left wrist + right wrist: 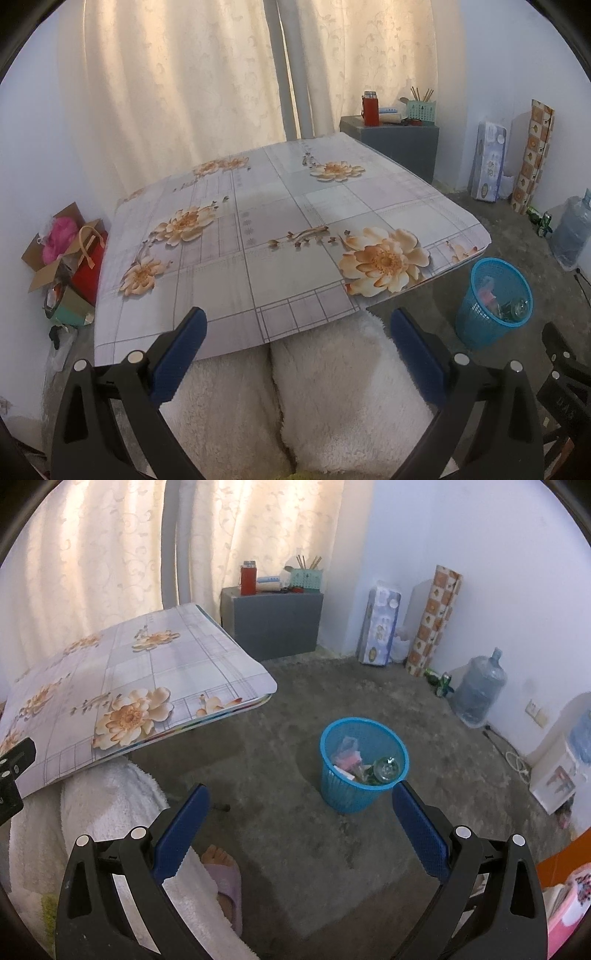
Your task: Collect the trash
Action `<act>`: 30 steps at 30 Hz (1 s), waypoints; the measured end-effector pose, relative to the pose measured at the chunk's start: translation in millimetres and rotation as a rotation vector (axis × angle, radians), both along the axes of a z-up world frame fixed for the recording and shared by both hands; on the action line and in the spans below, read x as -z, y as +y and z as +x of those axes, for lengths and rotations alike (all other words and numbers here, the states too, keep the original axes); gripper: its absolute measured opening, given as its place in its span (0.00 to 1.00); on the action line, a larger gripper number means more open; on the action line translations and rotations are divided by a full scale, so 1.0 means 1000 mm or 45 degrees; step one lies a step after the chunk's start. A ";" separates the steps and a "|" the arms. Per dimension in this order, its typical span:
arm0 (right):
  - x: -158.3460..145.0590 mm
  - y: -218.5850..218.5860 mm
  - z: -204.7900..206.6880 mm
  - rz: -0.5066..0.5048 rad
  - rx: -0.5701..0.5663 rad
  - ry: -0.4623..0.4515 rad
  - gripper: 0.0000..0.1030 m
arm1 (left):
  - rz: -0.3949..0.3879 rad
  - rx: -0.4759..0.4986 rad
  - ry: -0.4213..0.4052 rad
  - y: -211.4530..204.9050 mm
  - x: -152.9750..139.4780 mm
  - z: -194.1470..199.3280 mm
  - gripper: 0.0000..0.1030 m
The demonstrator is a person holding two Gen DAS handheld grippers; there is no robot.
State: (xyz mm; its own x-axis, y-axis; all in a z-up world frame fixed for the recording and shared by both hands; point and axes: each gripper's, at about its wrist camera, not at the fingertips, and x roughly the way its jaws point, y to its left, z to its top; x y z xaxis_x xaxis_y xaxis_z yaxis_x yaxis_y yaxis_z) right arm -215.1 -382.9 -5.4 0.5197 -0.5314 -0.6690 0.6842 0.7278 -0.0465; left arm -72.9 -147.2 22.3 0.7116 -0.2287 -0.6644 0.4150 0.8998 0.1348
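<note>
A blue mesh wastebasket (364, 764) stands on the concrete floor to the right of the table; inside lie a clear glass bottle (386, 770) and pink wrappers (347, 755). In the left wrist view the same wastebasket (493, 302) shows at the right. My right gripper (300, 797) is open, held above the floor just short of the basket, with nothing between its blue pads. My left gripper (298, 321) is open over the person's lap, at the near edge of the flowered table (280, 236), and holds nothing.
The person's legs in white fleece (314, 398) and a slippered foot (225, 878) are close below. A grey cabinet (273, 624) with a red flask stands behind the table. A water jug (478, 690), cans, rolls, and a dispenser line the right wall. Boxes and bags (66, 258) sit left.
</note>
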 end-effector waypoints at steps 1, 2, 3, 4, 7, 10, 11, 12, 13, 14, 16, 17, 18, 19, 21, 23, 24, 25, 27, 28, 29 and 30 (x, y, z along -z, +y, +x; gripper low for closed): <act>0.000 0.001 -0.001 0.004 0.001 -0.002 0.92 | -0.001 0.000 -0.001 0.000 0.000 0.000 0.95; 0.000 0.001 -0.001 0.007 0.001 -0.001 0.92 | -0.006 0.002 -0.001 0.000 0.000 0.000 0.95; 0.000 0.000 -0.001 0.010 0.001 0.000 0.92 | -0.010 0.006 0.002 0.000 0.000 -0.001 0.95; 0.000 0.000 -0.002 0.014 -0.001 0.003 0.92 | -0.012 0.010 0.008 0.000 -0.001 -0.001 0.95; 0.000 0.001 -0.002 0.021 -0.005 0.008 0.92 | -0.016 0.019 0.025 -0.001 0.000 -0.001 0.94; -0.001 0.001 -0.001 0.024 -0.007 0.011 0.92 | -0.024 0.019 0.037 -0.002 0.000 0.000 0.95; 0.000 0.002 -0.001 0.024 -0.004 0.010 0.92 | -0.027 0.018 0.041 -0.002 0.000 0.000 0.95; 0.000 0.002 -0.002 0.027 -0.005 0.010 0.92 | -0.031 0.019 0.044 -0.002 0.000 0.000 0.94; 0.000 0.003 -0.002 0.026 -0.004 0.008 0.92 | -0.032 0.022 0.045 -0.002 0.000 -0.001 0.94; 0.000 0.002 -0.001 0.021 -0.003 0.009 0.92 | -0.032 0.026 0.047 -0.003 0.000 -0.001 0.95; -0.001 0.002 -0.002 0.020 -0.001 0.008 0.92 | -0.031 0.036 0.052 -0.005 0.001 -0.002 0.95; 0.000 0.001 -0.002 0.021 -0.002 0.009 0.92 | -0.031 0.039 0.053 -0.005 0.001 -0.003 0.94; 0.000 0.002 -0.002 0.023 0.001 0.010 0.92 | -0.032 0.043 0.056 -0.006 0.001 -0.003 0.95; 0.000 0.002 -0.002 0.024 0.001 0.011 0.92 | -0.032 0.045 0.058 -0.007 0.001 -0.004 0.95; -0.001 0.002 -0.002 0.027 0.004 0.009 0.92 | -0.033 0.049 0.062 -0.007 0.002 -0.004 0.94; -0.001 0.002 -0.002 0.028 0.005 0.010 0.92 | -0.035 0.053 0.065 -0.007 0.002 -0.005 0.95; -0.001 0.002 -0.003 0.029 0.007 0.008 0.92 | -0.036 0.055 0.065 -0.007 0.002 -0.004 0.95; -0.002 0.002 -0.003 0.028 0.007 0.007 0.92 | -0.037 0.056 0.064 -0.007 0.001 -0.005 0.95; -0.002 0.002 -0.003 0.026 0.003 0.009 0.92 | -0.039 0.056 0.062 -0.007 0.001 -0.005 0.95; -0.002 0.001 -0.003 0.027 0.003 0.010 0.92 | -0.040 0.055 0.063 -0.007 0.001 -0.005 0.95; -0.002 0.002 -0.003 0.027 0.004 0.010 0.92 | -0.043 0.054 0.064 -0.006 0.001 -0.005 0.95; -0.002 0.001 -0.003 0.029 0.004 0.009 0.92 | -0.042 0.054 0.063 -0.006 0.001 -0.005 0.95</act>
